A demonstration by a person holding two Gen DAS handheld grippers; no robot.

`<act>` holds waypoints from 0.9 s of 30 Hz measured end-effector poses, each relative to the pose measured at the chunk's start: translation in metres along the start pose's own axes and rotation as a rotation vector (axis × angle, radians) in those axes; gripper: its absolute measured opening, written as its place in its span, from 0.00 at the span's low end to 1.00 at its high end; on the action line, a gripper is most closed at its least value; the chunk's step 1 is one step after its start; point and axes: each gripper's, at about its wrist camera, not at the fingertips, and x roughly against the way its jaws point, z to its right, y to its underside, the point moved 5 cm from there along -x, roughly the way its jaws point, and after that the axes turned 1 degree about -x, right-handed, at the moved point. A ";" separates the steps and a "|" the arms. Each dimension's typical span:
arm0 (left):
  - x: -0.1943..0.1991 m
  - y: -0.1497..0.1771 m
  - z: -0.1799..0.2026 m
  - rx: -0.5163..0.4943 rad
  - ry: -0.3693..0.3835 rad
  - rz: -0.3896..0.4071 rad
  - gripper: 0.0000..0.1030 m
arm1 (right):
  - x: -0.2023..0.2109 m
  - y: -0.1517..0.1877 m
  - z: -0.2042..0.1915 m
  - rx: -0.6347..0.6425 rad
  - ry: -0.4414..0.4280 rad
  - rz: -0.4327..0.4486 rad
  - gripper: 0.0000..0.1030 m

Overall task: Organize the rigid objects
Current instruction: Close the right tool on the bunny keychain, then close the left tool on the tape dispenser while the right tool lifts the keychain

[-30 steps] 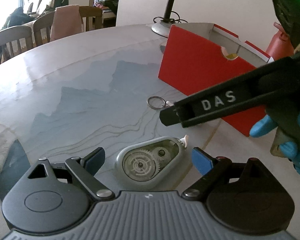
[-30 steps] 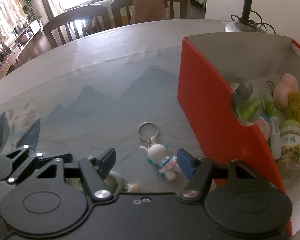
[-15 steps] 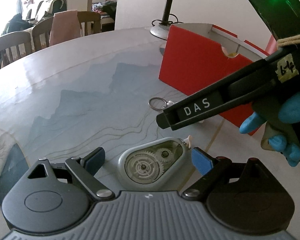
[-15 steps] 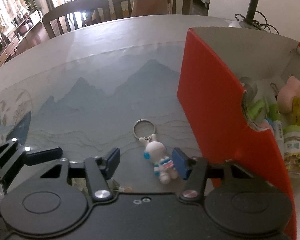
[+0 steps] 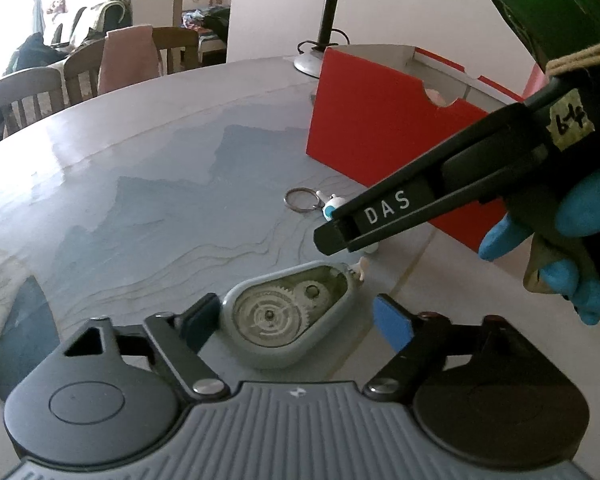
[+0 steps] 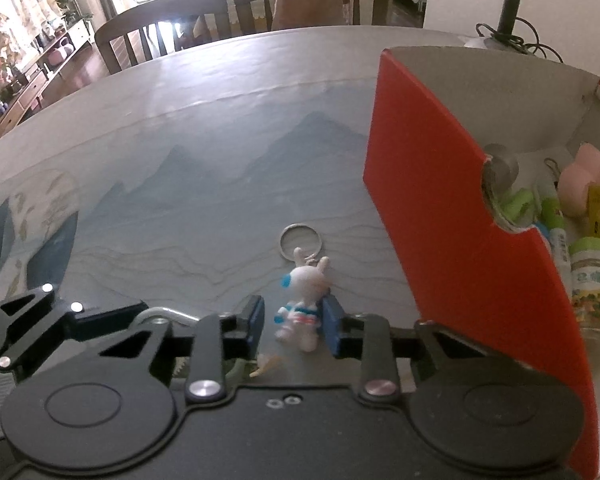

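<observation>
On the left side of the counter (image 5: pixel 148 168), the left tool (image 5: pixel 296 320) sits low over a grey, pear-shaped tape roller with clear gears inside (image 5: pixel 288 316). Its two blue pads have just been coming closer together. The roller lies flat between them. The left pad looks right up against the roller's edge, but the right pad is a little way off, with bare counter showing in the gap. So this tool is not squeezing the roller yet. I think it needs to close more before it can lift.

Going right, a small white toy bunny with blue stripes on a silver key ring (image 6: pixel 304 300) lies on the counter, just beside the tall red cardboard box (image 6: pixel 440 220). The right tool (image 6: pixel 294 320) has just been closing too, and now its blue pads stand narrow around the bunny's body. The right pad touches the bunny's side. The left pad is very near, though I cannot tell for sure that it is pressing. The bunny rests on the counter, not lifted. A hand in a blue glove (image 5: pixel 560 256) holds this tool.

Further right, the red box already holds small things, like a green-lidded jar (image 6: pixel 592 280) and a pink round toy (image 6: pixel 584 176). My guess is that the bunny goes in there next, and the roller after it. The bunny is small and smooth, so it could slip out if the grip is loose.
</observation>
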 end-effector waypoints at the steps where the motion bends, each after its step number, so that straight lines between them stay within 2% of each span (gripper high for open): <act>1: 0.001 0.000 0.000 0.002 -0.002 0.001 0.71 | 0.000 0.000 0.000 -0.001 0.003 0.001 0.25; 4: 0.003 0.000 0.001 0.004 -0.002 -0.001 0.60 | 0.001 0.001 0.000 -0.005 0.003 0.003 0.22; 14: 0.011 0.001 0.003 0.034 -0.020 0.001 0.51 | 0.022 0.004 0.004 -0.012 -0.010 0.047 0.20; 15: 0.012 0.001 0.002 0.040 -0.019 0.004 0.48 | 0.026 0.005 0.005 -0.013 -0.018 0.050 0.20; 16: 0.015 0.000 0.002 0.047 -0.020 0.011 0.37 | 0.030 0.007 0.005 -0.011 -0.025 0.051 0.20; 18: 0.019 -0.003 0.002 0.053 -0.015 0.017 0.30 | 0.036 0.012 0.004 -0.002 -0.030 0.048 0.20; 27: 0.019 -0.001 0.003 0.033 -0.016 -0.008 0.30 | 0.061 0.038 0.009 -0.009 -0.050 0.035 0.20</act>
